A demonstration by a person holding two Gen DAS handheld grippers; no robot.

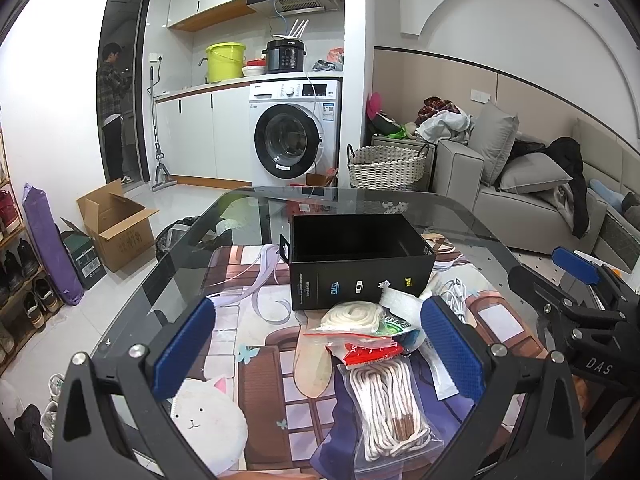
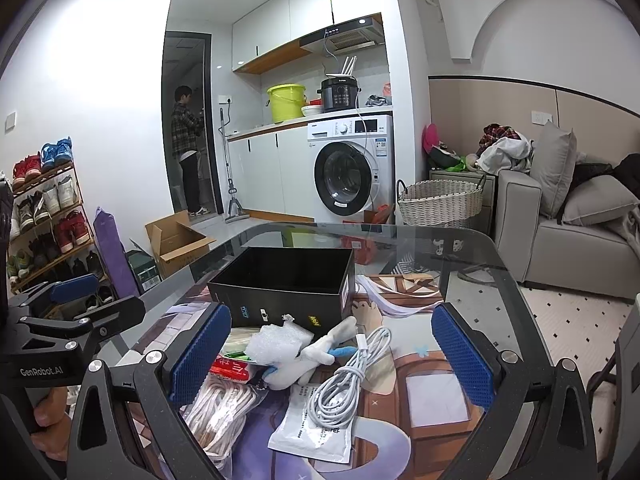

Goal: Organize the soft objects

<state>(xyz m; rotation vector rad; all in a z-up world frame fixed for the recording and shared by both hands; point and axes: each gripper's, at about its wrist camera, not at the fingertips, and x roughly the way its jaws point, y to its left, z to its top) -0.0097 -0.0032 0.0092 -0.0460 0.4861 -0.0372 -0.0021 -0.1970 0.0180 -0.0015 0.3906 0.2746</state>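
We are working over a glass table (image 1: 472,216) that is carrying a printed mat (image 2: 424,364). On the mat an open black box (image 1: 360,256) is standing upright, and nothing is showing inside it. Just in front of the box the soft things are lying in one loose pile. A bag of white rope (image 1: 384,408) is lying nearest to us on the left side. A coiled white cable (image 2: 344,380) is resting on a flat white packet (image 2: 308,432). A small white plush toy (image 2: 316,356) is touching the cable, and a piece of bubble wrap (image 2: 276,340) is lying beside it, close to the box. A red packet (image 1: 368,354) is sitting between the rope bags. We are holding the left gripper (image 1: 320,348) above the rope with its fingers wide apart, gripping nothing. The right gripper (image 2: 332,356) is hanging over the cable and toy, fingers also spread apart.
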